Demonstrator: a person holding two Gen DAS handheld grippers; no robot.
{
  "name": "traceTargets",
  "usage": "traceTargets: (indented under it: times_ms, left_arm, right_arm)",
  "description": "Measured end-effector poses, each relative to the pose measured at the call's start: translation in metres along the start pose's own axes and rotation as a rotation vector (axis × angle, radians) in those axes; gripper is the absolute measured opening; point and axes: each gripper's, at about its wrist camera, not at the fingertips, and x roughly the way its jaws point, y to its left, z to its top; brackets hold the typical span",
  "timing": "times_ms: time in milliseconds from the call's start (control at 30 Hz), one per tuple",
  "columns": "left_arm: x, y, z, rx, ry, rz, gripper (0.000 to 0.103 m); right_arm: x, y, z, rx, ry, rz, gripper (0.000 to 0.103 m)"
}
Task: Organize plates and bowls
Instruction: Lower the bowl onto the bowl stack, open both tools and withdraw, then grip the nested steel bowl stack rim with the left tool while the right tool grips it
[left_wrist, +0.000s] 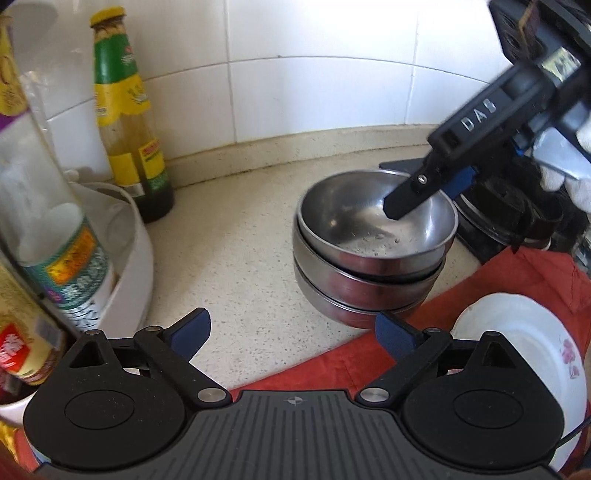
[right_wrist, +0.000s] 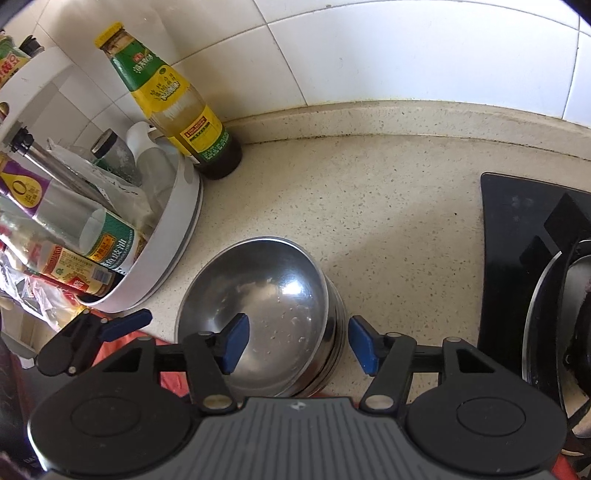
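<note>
A stack of 3 steel bowls (right_wrist: 258, 317) is standing on the speckled counter (right_wrist: 388, 206), between the white round rack (right_wrist: 177, 236) and the black stove (right_wrist: 524, 236). The right gripper (right_wrist: 295, 343) is held over the rim of the top bowl, 1 blue pad inside it and 1 outside; the pads are apart from the wall, so nothing is held. The left gripper (left_wrist: 291, 332) is spread wide and empty, just before the stack.

The release seems to be the step in hand. It is done well if the right gripper is lifted straight up, so the inner pad is not caught on the rim and the stack is not pushed sideways.

Small wet crumbs are seen in the top bowl. A white flowered plate (left_wrist: 524, 354) is lying on the red cloth (left_wrist: 480, 291), still apart from the bowls. Bottles and jars are kept in the rack, and a green-labelled sauce bottle (right_wrist: 173, 99) stands beside it.
</note>
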Motion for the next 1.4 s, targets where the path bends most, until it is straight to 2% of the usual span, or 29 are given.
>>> traceTargets:
  times_ms: [233, 400, 600, 767, 1067, 1267, 1400]
  left_arm:
    - [0.022, -0.001, -0.008, 0.063, -0.012, -0.061, 0.100]
    - [0.039, -0.005, -0.009, 0.116, -0.008, -0.125, 0.103]
    - [0.058, -0.014, -0.007, 0.192, 0.006, -0.152, 0.103]
    - [0.071, -0.015, -0.004, 0.199, 0.021, -0.184, 0.103]
    - [0.083, -0.014, -0.001, 0.237, -0.006, -0.242, 0.103]
    - [0.094, -0.020, 0.005, 0.249, -0.020, -0.252, 0.103]
    - [0.097, -0.028, 0.008, 0.209, -0.028, -0.214, 0.103]
  right_arm:
    - [0.016, -0.011, 0.004, 0.039, 0.024, -0.003, 0.062]
    - [0.026, -0.021, 0.005, 0.068, 0.038, 0.030, 0.062]
    - [0.036, -0.030, 0.010, 0.097, 0.047, 0.063, 0.062]
    - [0.042, -0.035, 0.014, 0.119, 0.059, 0.109, 0.062]
    - [0.059, -0.040, 0.020, 0.114, 0.093, 0.186, 0.064]
    - [0.069, -0.043, 0.026, 0.112, 0.089, 0.226, 0.068]
    - [0.070, -0.043, 0.033, 0.109, 0.082, 0.219, 0.069]
